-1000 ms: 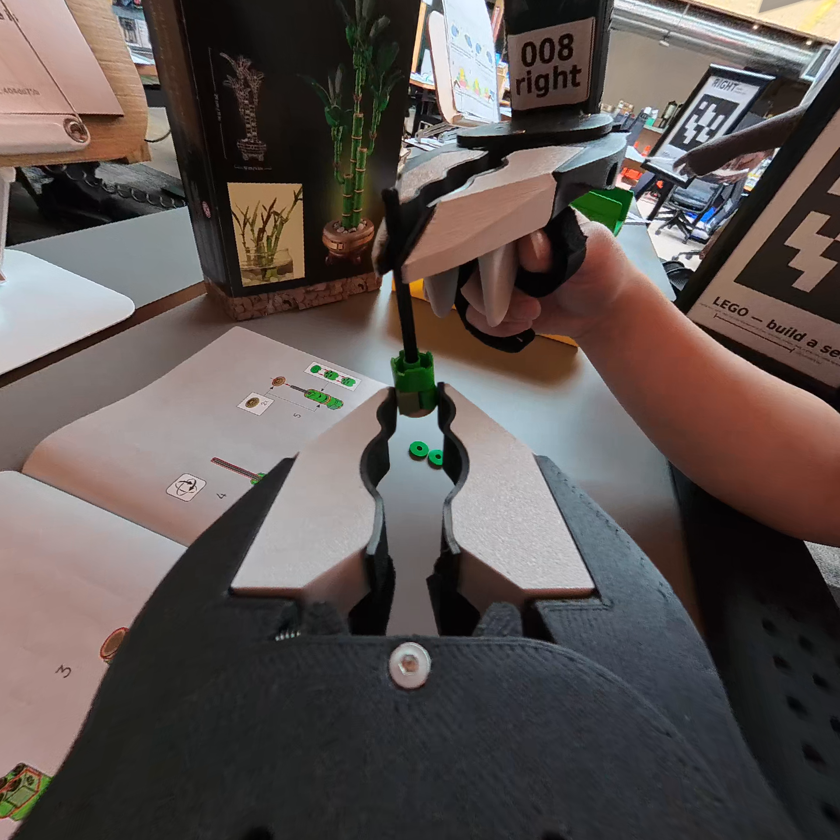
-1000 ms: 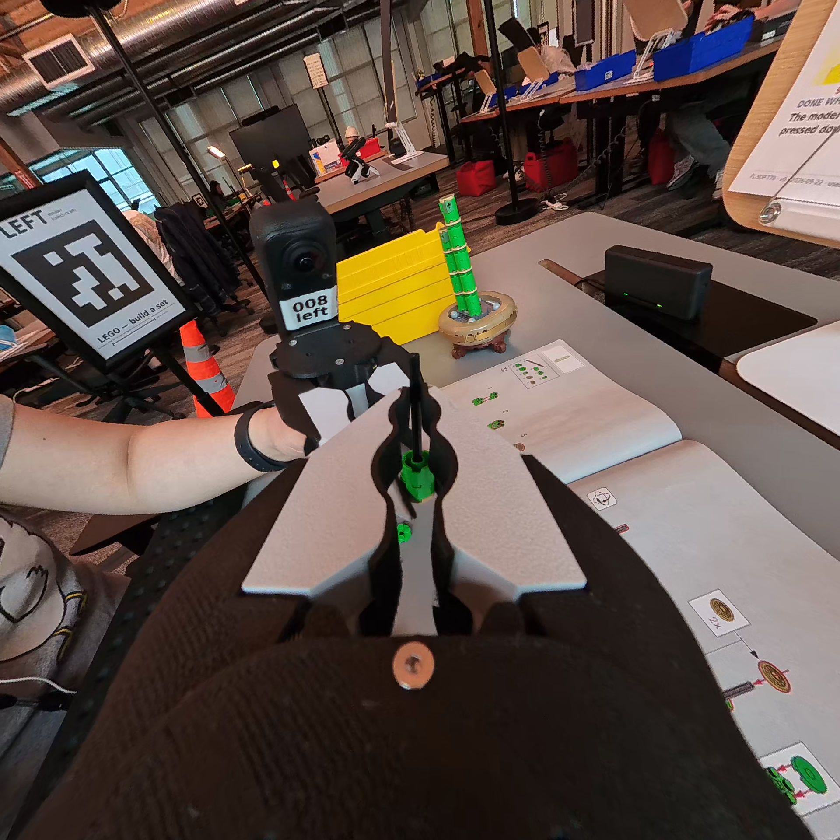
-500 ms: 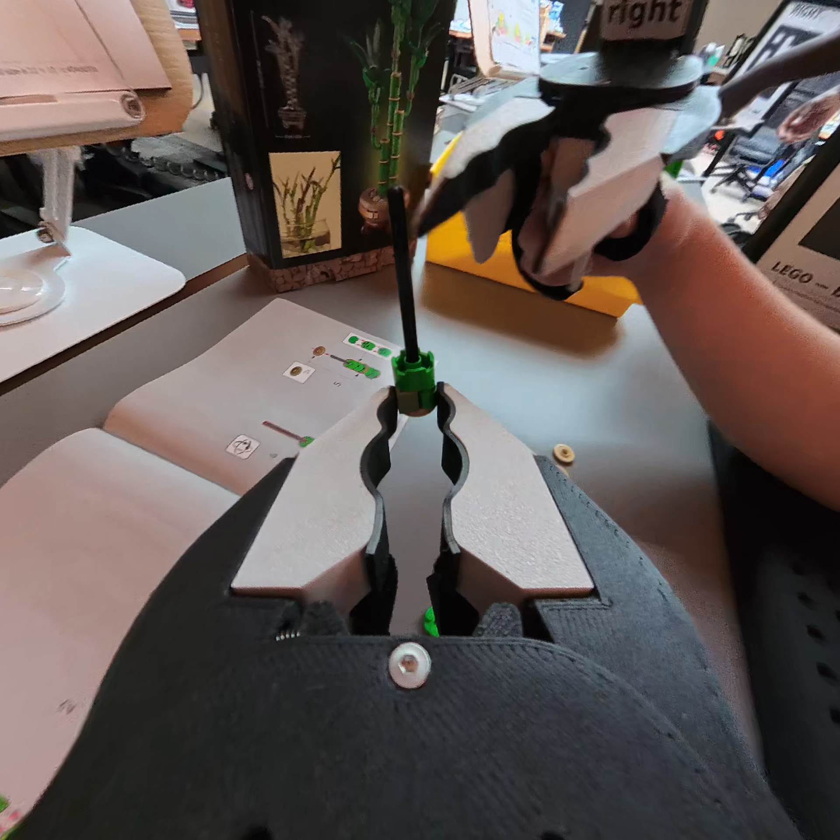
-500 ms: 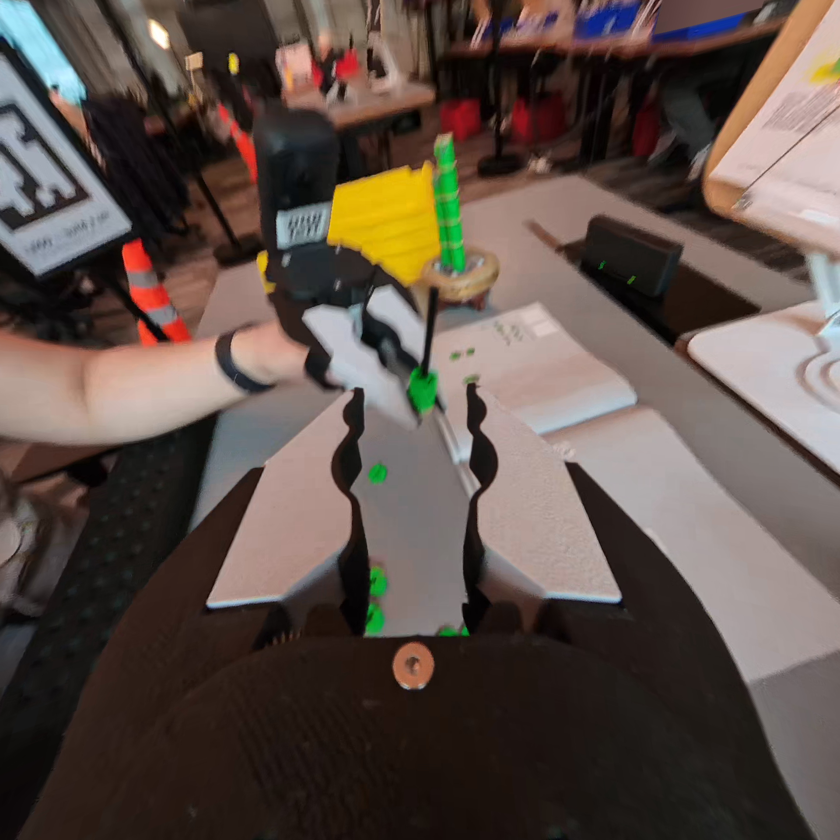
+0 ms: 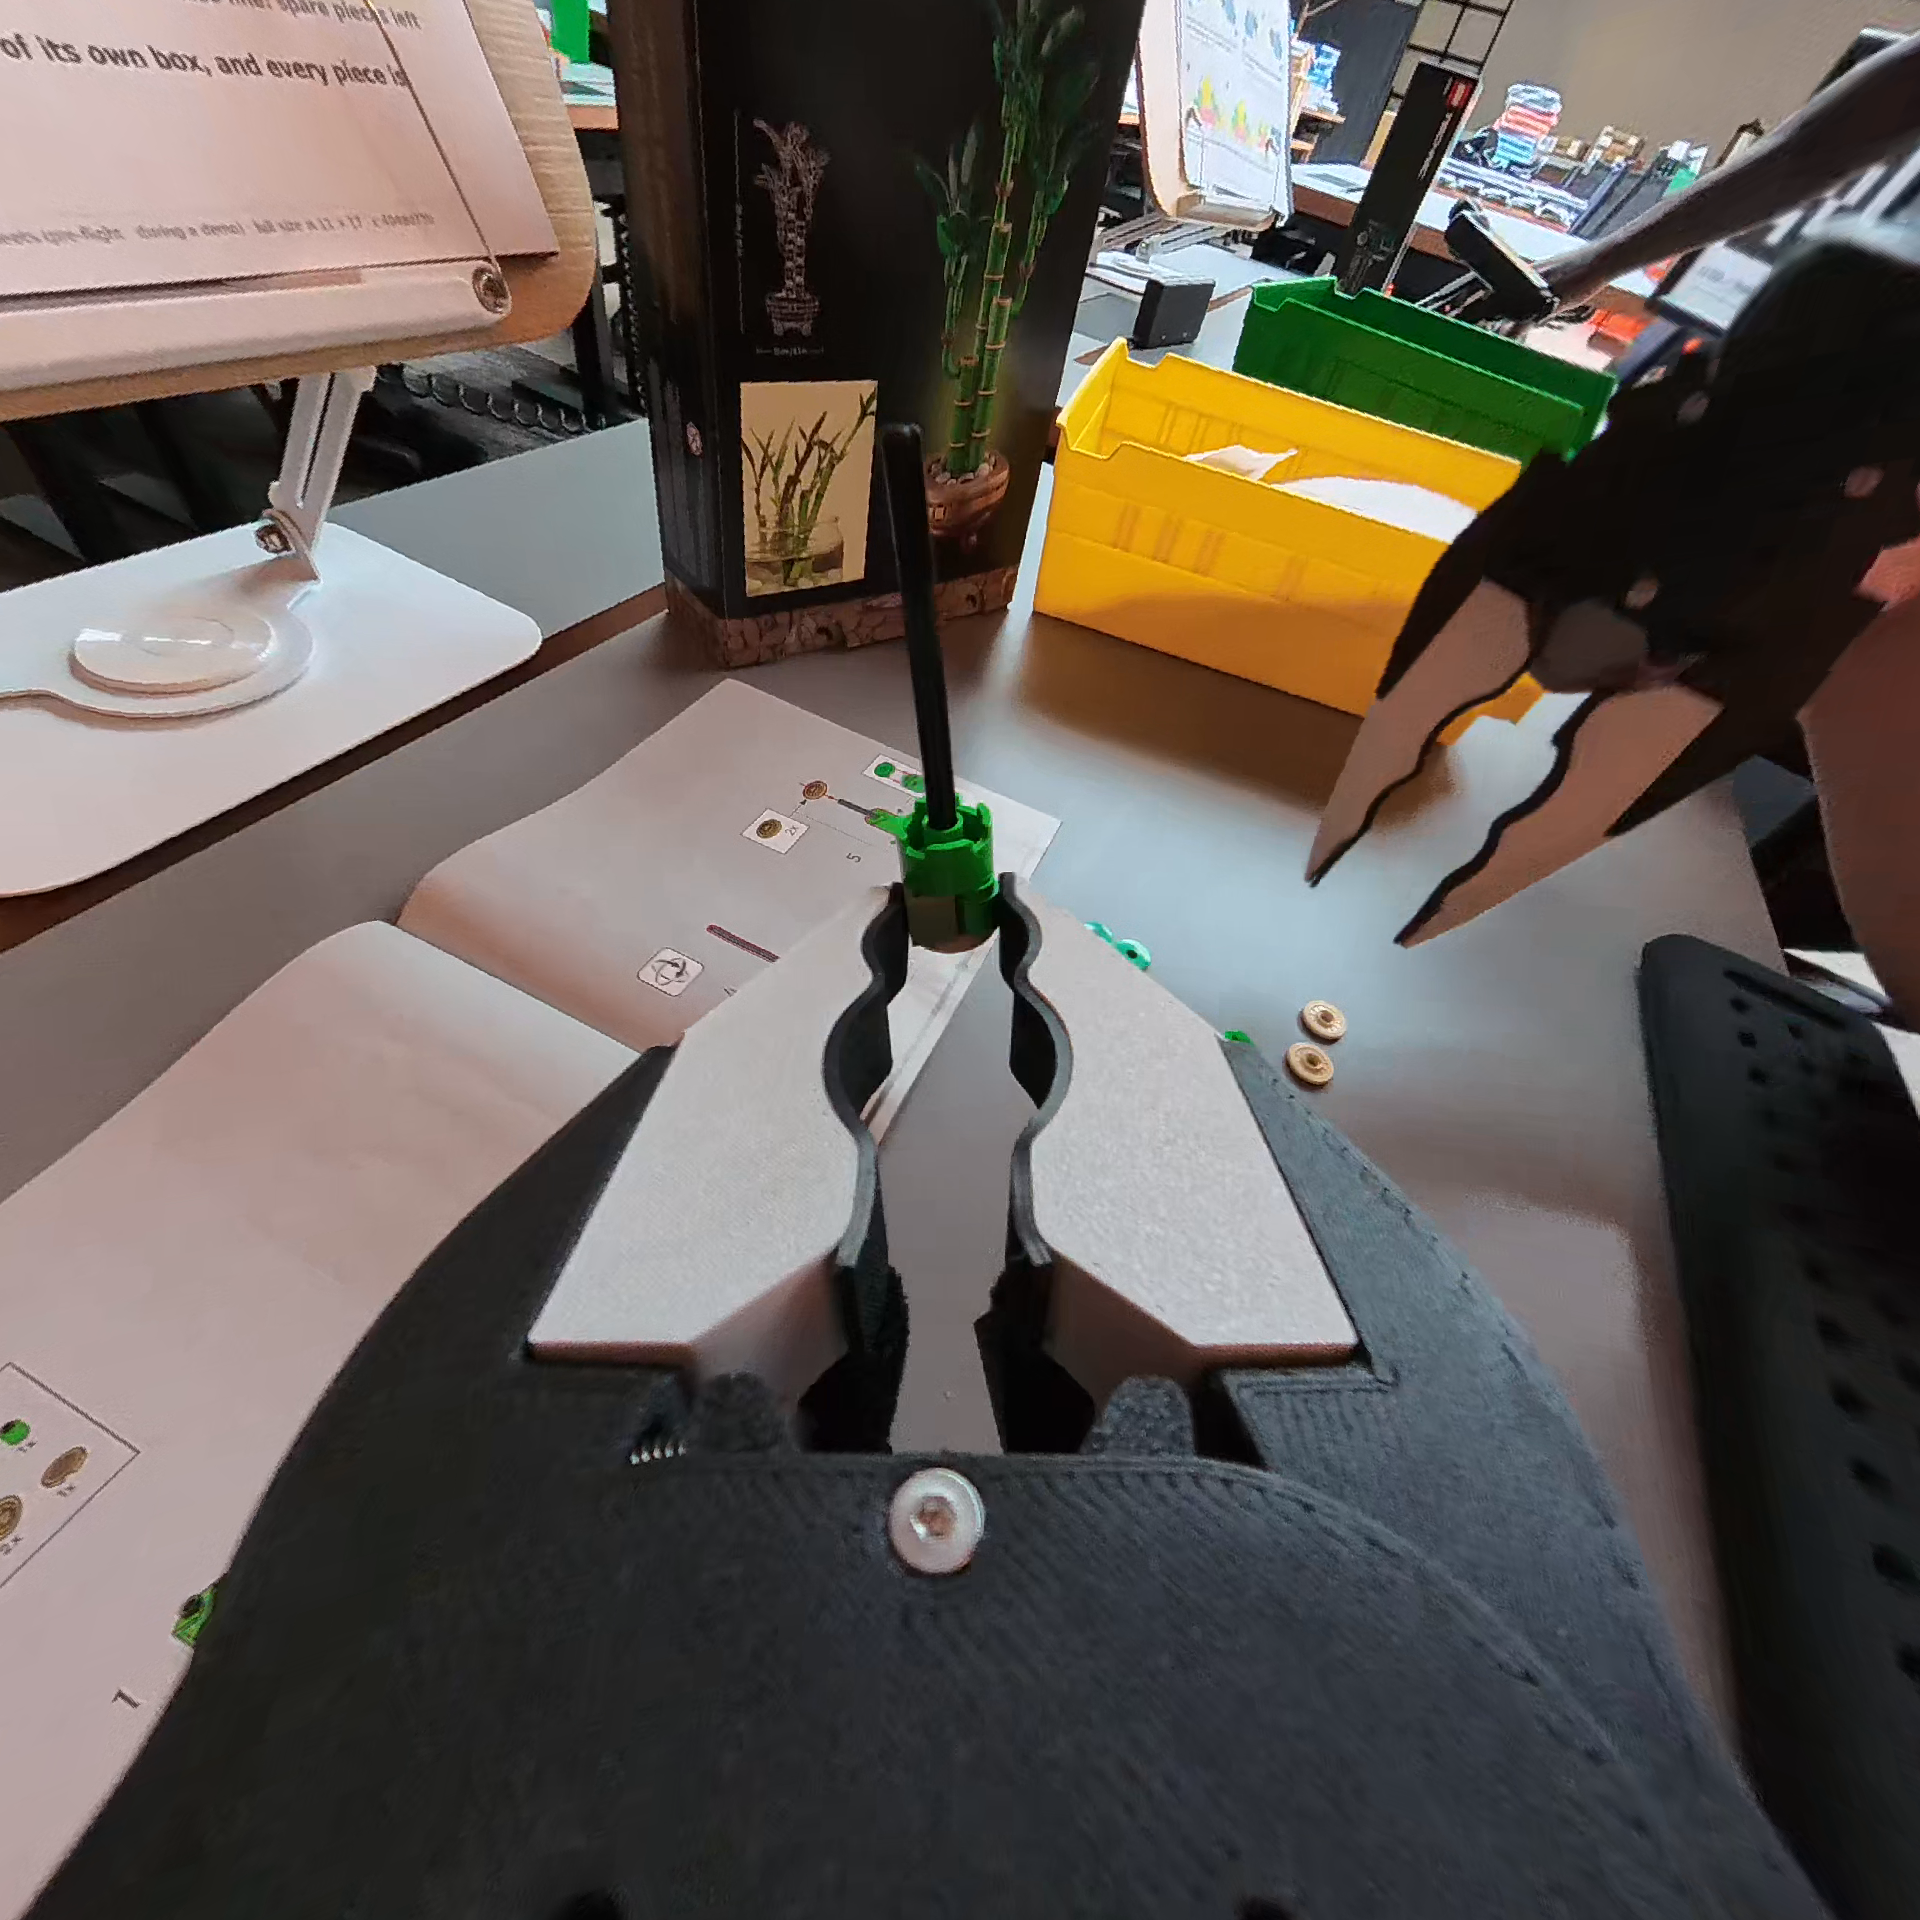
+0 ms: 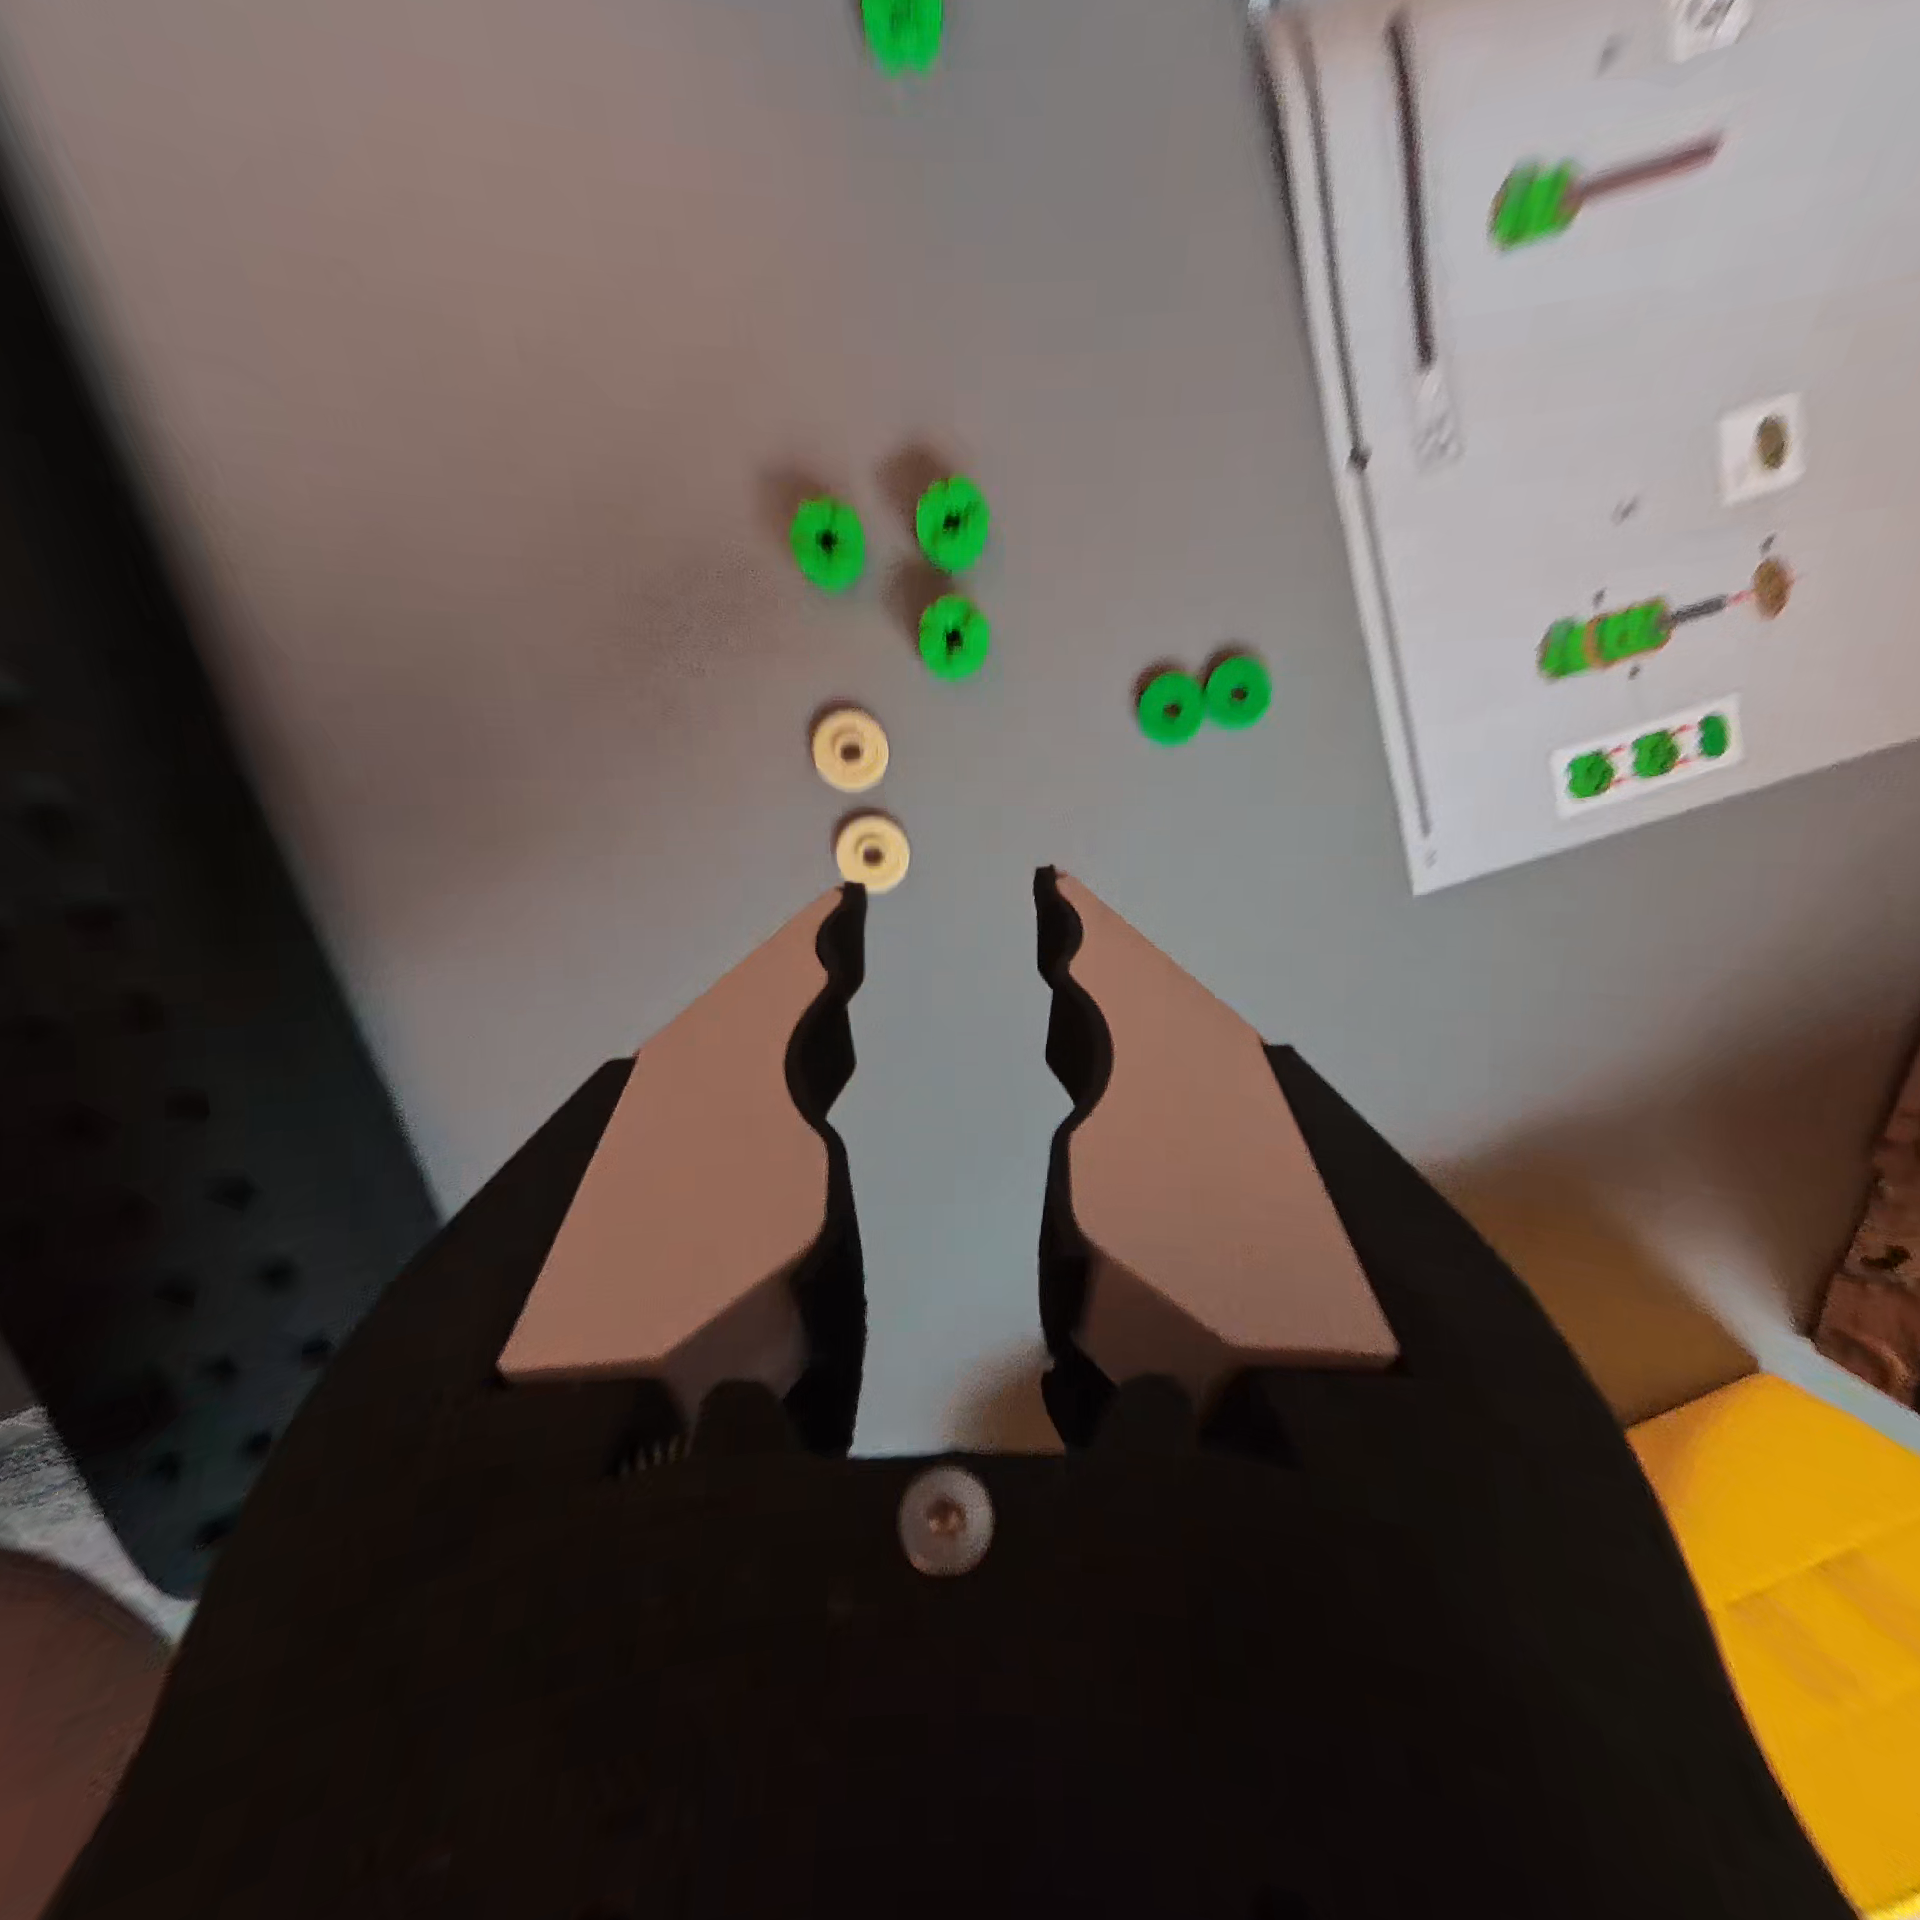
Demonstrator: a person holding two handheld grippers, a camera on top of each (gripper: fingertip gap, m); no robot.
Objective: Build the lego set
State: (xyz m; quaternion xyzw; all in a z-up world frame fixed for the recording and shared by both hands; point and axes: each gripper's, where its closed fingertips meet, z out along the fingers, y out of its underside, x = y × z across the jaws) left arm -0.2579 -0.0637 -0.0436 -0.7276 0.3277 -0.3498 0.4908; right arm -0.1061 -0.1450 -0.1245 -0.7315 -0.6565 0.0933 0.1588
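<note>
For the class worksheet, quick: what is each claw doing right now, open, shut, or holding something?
Left claw: shut on the green piece with the black rod standing in it.
Right claw: open, empty, above the loose tan rings.

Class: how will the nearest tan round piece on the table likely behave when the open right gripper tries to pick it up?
The tan round piece lies flat and thin, so the right gripper may struggle to get under it. It looks smooth, so it probably slides when nudged. Small plastic: likely light and stiff.

Right wrist view blurred — instruction booklet (image 6: 1621, 436) cut off, its drawings smeared.
</note>
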